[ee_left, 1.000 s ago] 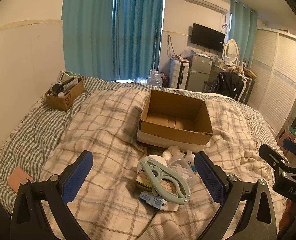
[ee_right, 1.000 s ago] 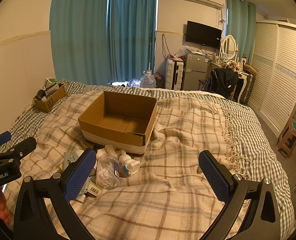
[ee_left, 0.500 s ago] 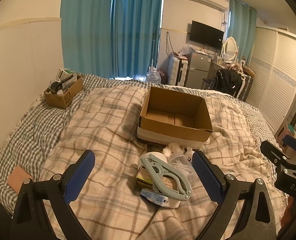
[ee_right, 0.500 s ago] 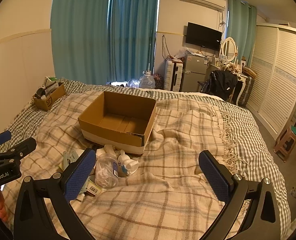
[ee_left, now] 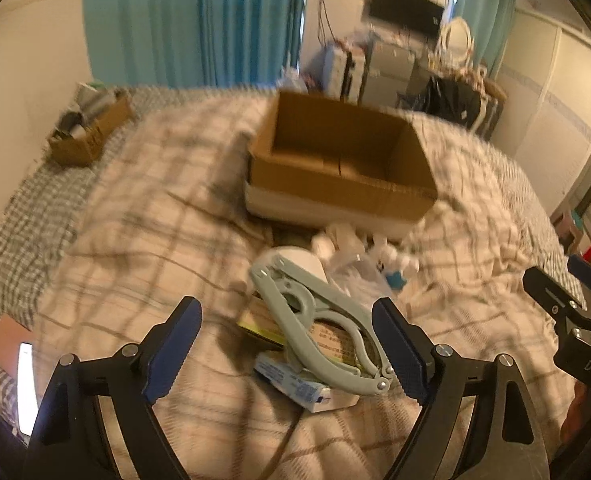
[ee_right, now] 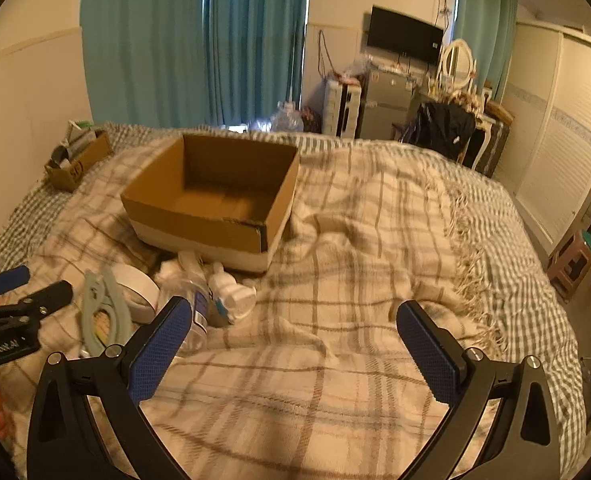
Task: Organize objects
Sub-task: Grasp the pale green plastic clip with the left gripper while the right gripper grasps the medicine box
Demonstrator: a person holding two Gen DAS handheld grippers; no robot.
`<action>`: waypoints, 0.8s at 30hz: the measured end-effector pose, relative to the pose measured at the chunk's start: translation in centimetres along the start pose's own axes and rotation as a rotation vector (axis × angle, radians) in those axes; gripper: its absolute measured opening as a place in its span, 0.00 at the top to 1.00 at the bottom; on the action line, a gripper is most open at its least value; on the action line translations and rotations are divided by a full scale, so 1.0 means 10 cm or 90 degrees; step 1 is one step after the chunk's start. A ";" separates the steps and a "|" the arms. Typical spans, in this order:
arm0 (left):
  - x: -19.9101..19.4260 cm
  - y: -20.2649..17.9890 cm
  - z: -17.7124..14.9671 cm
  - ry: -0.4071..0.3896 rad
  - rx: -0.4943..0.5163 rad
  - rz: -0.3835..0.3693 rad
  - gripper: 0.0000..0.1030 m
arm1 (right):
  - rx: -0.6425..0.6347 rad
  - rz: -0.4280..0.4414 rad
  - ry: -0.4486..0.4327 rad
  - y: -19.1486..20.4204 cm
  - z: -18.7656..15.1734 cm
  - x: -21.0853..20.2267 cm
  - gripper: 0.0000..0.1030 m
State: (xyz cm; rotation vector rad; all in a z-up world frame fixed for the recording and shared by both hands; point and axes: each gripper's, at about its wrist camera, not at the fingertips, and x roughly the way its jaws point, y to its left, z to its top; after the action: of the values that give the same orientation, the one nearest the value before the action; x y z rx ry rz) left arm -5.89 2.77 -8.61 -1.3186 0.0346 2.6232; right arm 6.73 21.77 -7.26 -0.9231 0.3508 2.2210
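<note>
An empty open cardboard box [ee_left: 341, 162] sits on the plaid blanket; it also shows in the right wrist view [ee_right: 215, 196]. In front of it lies a pile: a large pale green clip [ee_left: 319, 322] on a yellow packet, a small blue-white box [ee_left: 295, 384], a white tape roll [ee_right: 133, 284], a clear jar [ee_right: 197, 312] and white bottles [ee_right: 231, 290]. My left gripper [ee_left: 291, 350] is open and empty, just short of the clip. My right gripper [ee_right: 295, 348] is open and empty over bare blanket, right of the pile.
A small cardboard box [ee_left: 89, 136] full of items stands at the bed's far left. A phone [ee_left: 25, 384] lies at the left edge. Past the bed are blue curtains, a cluttered dresser and chair [ee_right: 447, 128]. A stool [ee_right: 573, 258] stands on the floor at right.
Both grippers have moved forward and down toward the pile and the box. The left view is blurred by motion. Both stay open.
</note>
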 end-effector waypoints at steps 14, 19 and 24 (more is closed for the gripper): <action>0.34 -0.14 -0.20 0.095 0.061 -0.116 0.82 | -0.021 -0.018 0.055 0.14 -0.05 0.27 0.01; 0.13 -0.07 -0.23 0.073 0.057 -0.139 0.85 | -0.036 -0.031 0.043 0.24 -0.03 0.14 0.01; -0.17 0.14 -0.12 0.028 0.055 -0.142 0.88 | -0.045 -0.002 0.030 0.41 0.02 -0.03 0.01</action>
State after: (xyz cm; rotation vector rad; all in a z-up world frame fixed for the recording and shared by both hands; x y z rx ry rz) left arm -4.19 0.97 -8.09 -1.2708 0.0065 2.3802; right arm 4.00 18.74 -6.97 -1.0139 0.2928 2.2237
